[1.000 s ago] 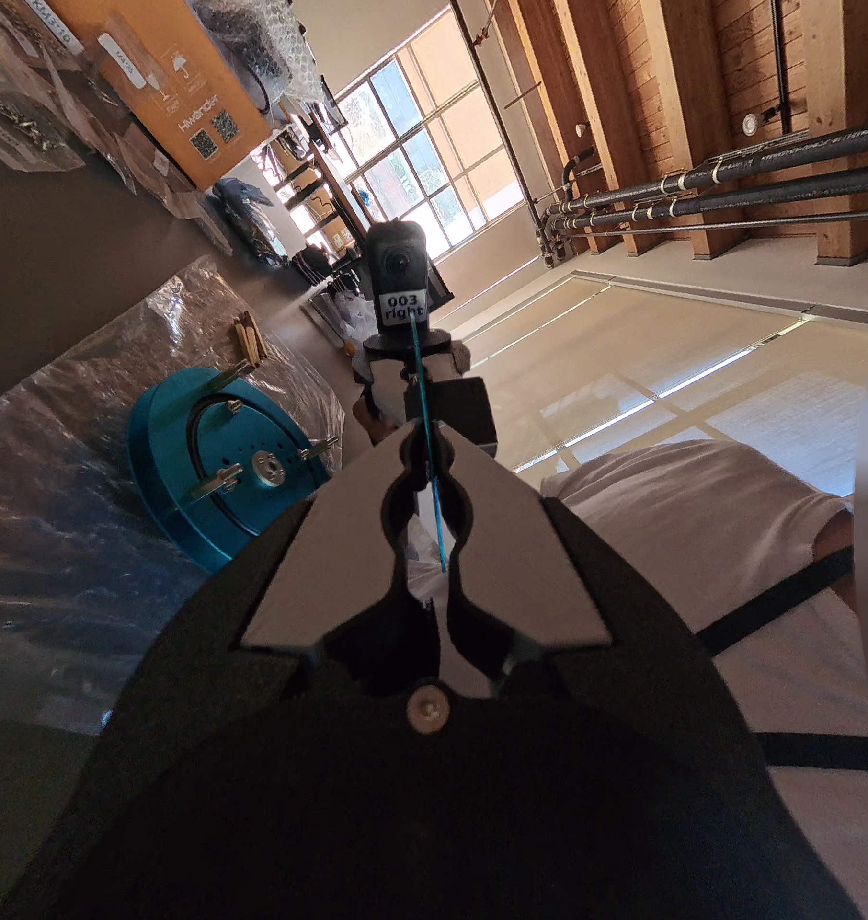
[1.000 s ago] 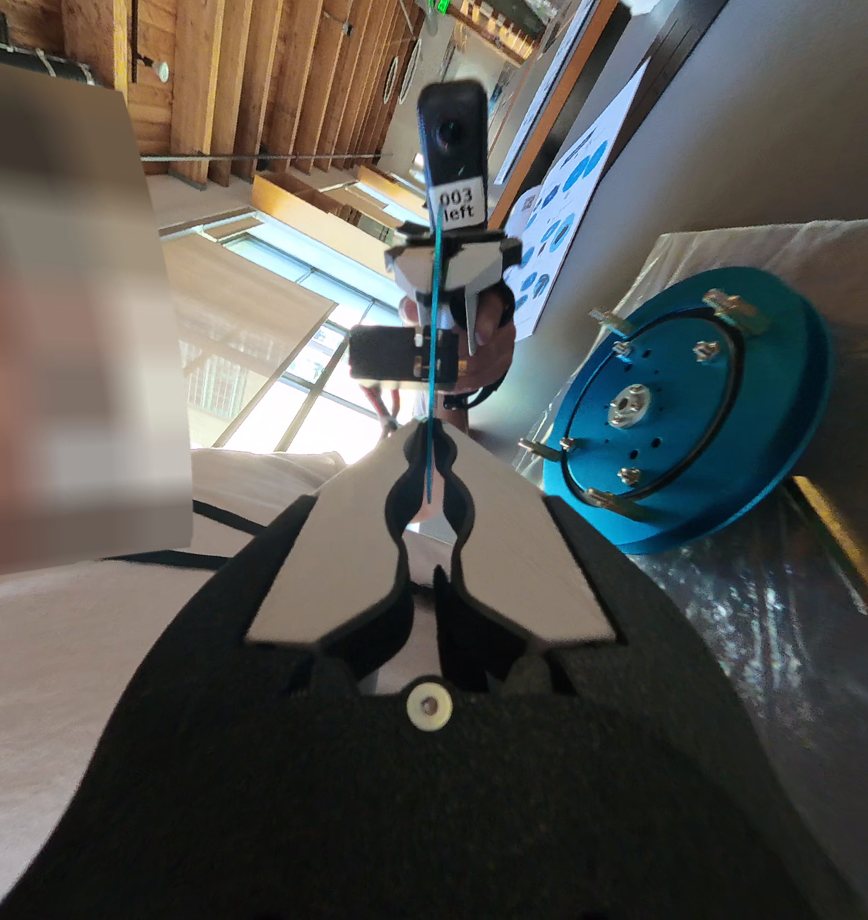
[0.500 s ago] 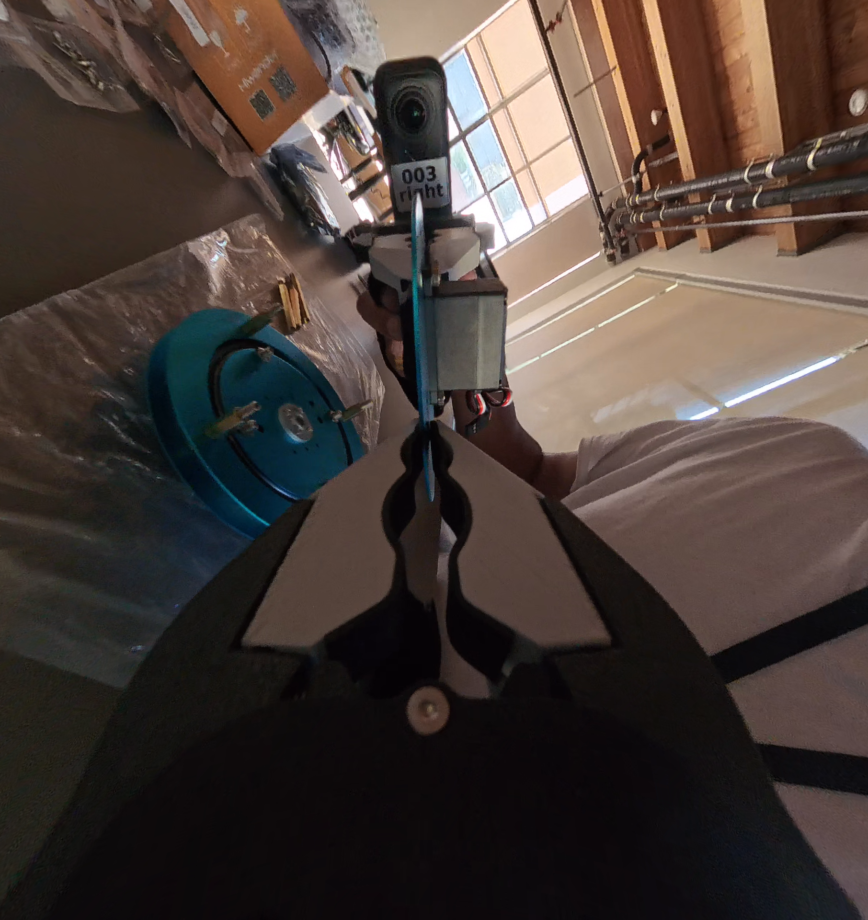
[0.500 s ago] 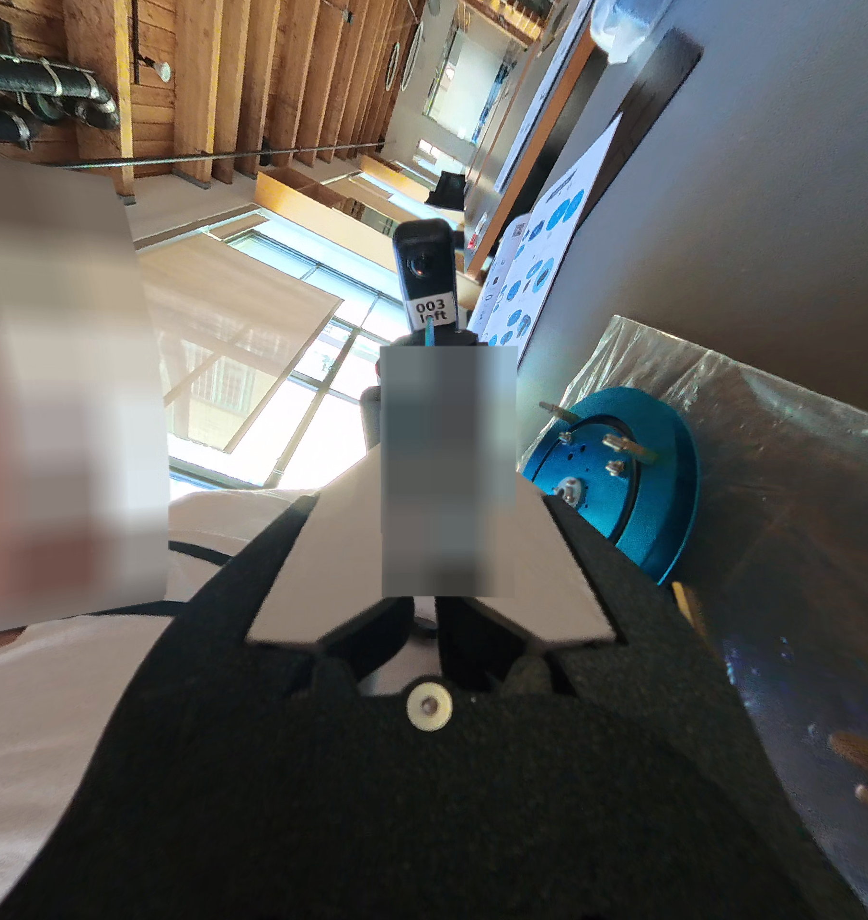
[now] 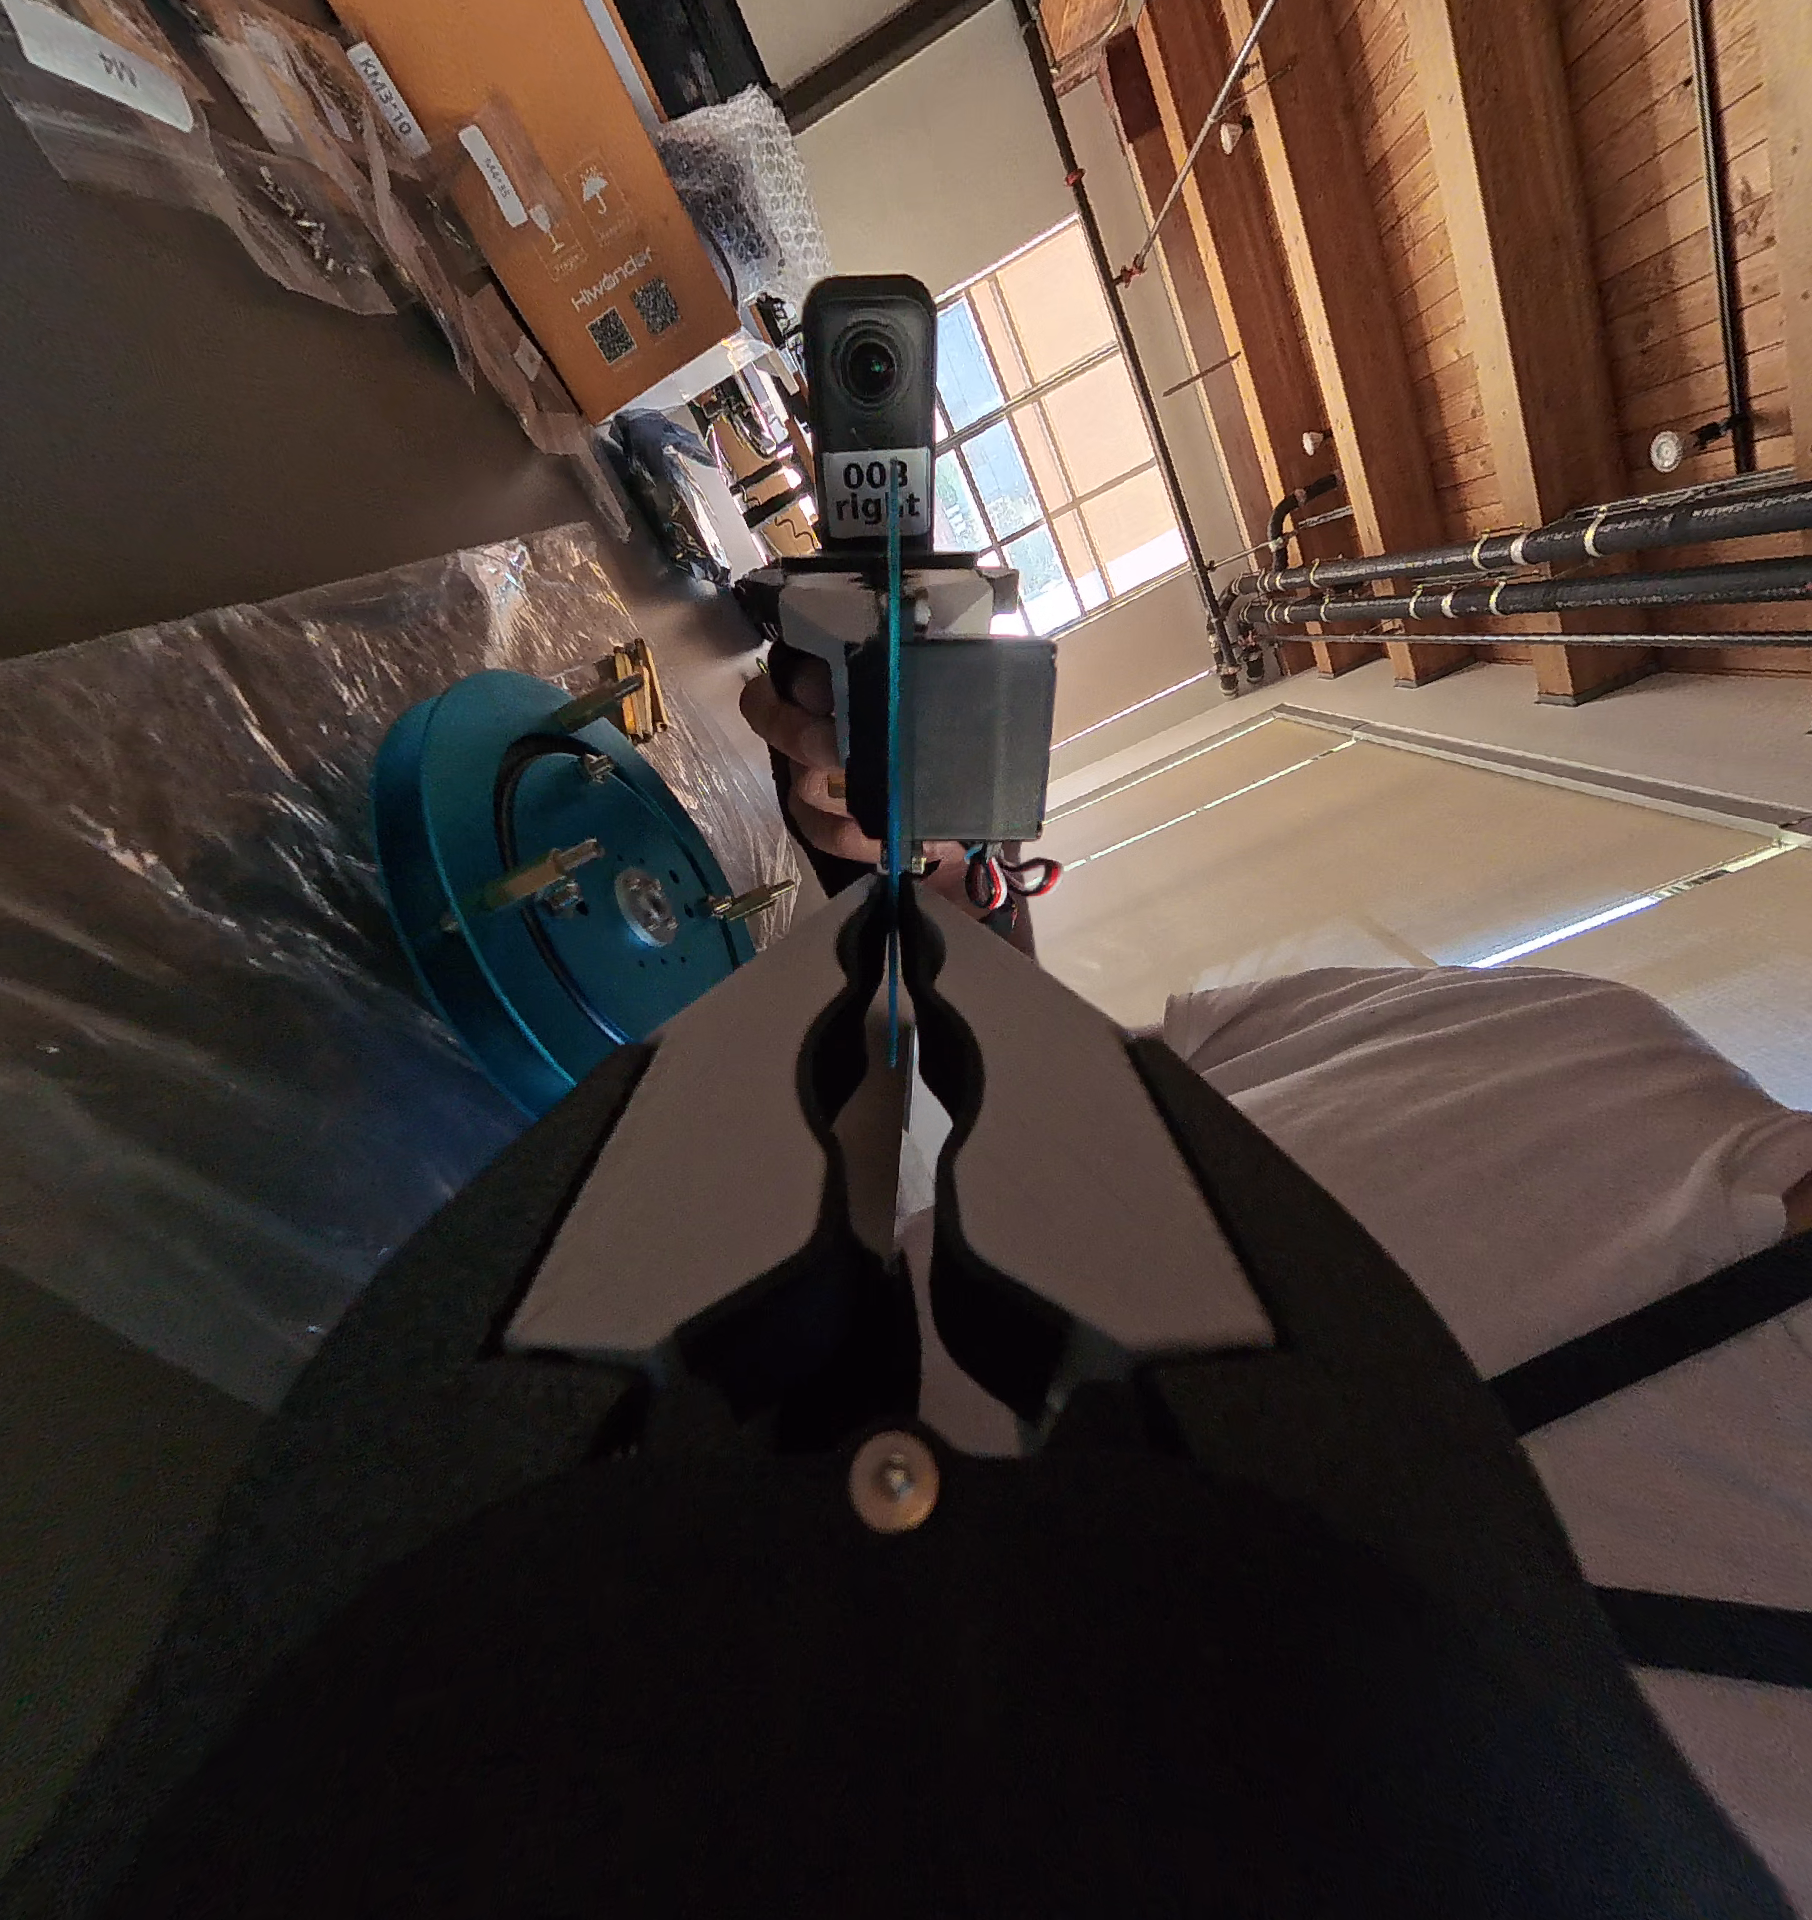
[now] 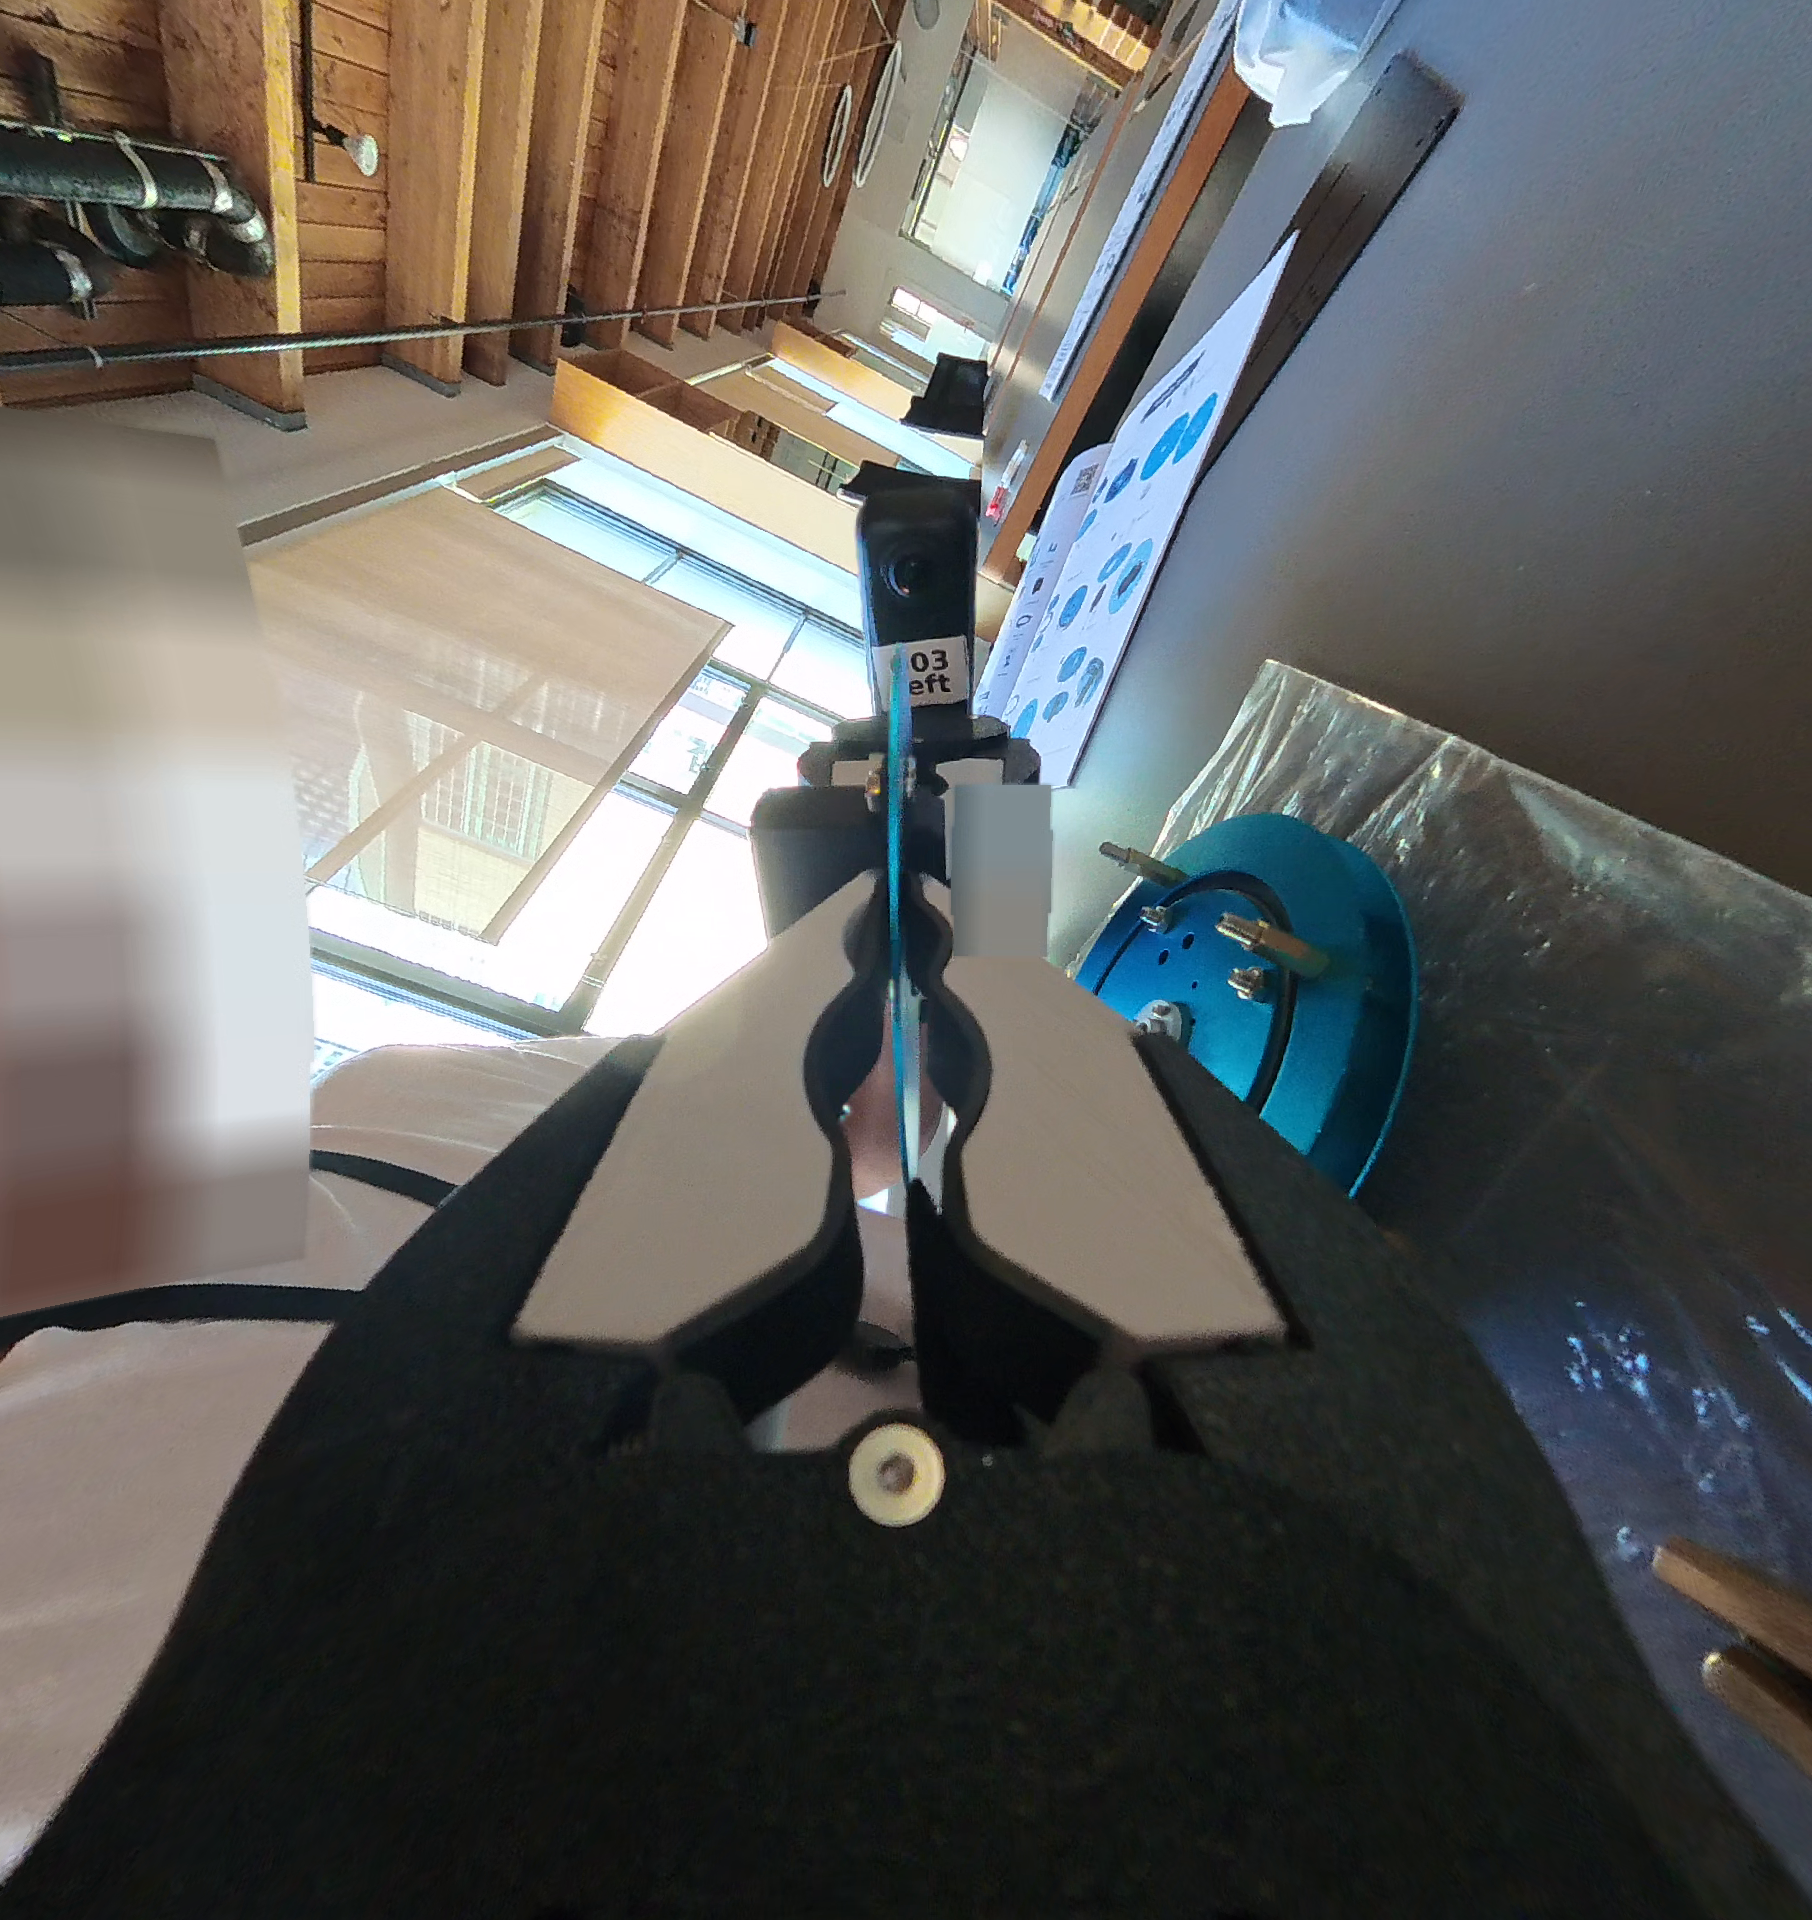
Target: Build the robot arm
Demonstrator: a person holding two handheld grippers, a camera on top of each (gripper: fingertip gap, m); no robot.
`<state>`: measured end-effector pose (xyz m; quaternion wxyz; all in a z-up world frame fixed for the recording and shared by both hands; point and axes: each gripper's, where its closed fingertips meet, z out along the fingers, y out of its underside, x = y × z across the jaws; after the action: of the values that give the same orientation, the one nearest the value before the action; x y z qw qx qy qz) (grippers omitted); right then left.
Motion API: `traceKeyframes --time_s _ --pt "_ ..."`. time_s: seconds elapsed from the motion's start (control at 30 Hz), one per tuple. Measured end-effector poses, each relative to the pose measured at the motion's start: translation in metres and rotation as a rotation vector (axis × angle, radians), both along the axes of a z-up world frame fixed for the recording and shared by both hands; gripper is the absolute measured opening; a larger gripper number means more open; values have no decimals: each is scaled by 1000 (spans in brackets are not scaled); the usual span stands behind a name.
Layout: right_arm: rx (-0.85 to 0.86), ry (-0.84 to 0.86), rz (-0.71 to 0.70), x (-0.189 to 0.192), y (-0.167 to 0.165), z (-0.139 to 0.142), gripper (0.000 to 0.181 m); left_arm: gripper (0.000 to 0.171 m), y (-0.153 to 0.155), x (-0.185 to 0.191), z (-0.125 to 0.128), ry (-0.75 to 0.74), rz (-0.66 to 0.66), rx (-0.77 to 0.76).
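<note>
We see the left gripper [image 5: 889, 914] with its 2 fingers closed on the edge of a thin blue plate [image 5: 893, 790], seen edge-on as a line running to 12 o'clock. At the far end of that line the right gripper [image 5: 886, 613] faces us, clamped on the opposite edge, its camera [image 5: 869, 364] above it and a hand [image 5: 814, 769] wrapped around its handle. A grey box [image 5: 969, 738] is fixed to the plate's right face, with red and white wires [image 5: 1006, 883] hanging below it.

From the right wrist view, the right gripper [image 6: 897, 914] pinches the same plate [image 6: 897, 997], and the left gripper [image 6: 894, 774] grips it at 12 o'clock under its own camera [image 6: 917, 582]. So the plate hangs in the air between the 2 tools, off the table.

At 10 o'clock in the left view, a blue disc [image 5: 528, 883] lies on plastic wrap [image 5: 154, 831] covering the dark table [image 5: 154, 447], with brass standoffs [image 5: 538, 878] rising from its face. A cardboard box [image 5: 569, 239] and bagged hardware [image 5: 289, 208] sit at 11 o'clock. At 4 o'clock we see a person's white shirt [image 5: 1504, 1143].

In the right view a printed sheet [image 6: 1120, 582] lies at 1 o'clock.
</note>
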<state>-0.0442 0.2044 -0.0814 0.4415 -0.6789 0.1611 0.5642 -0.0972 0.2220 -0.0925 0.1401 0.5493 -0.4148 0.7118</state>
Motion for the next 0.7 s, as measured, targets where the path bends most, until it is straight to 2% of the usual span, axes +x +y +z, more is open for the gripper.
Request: traceKeyframes --time_s 0.27,0.7 --pt "35 -90 -5 -3 -8 -9 0 0 3 3 -4 3 54 19" --pt "61 -88 -13 1 -15 -12 0 0 -3 7 -4 -9 72 0"
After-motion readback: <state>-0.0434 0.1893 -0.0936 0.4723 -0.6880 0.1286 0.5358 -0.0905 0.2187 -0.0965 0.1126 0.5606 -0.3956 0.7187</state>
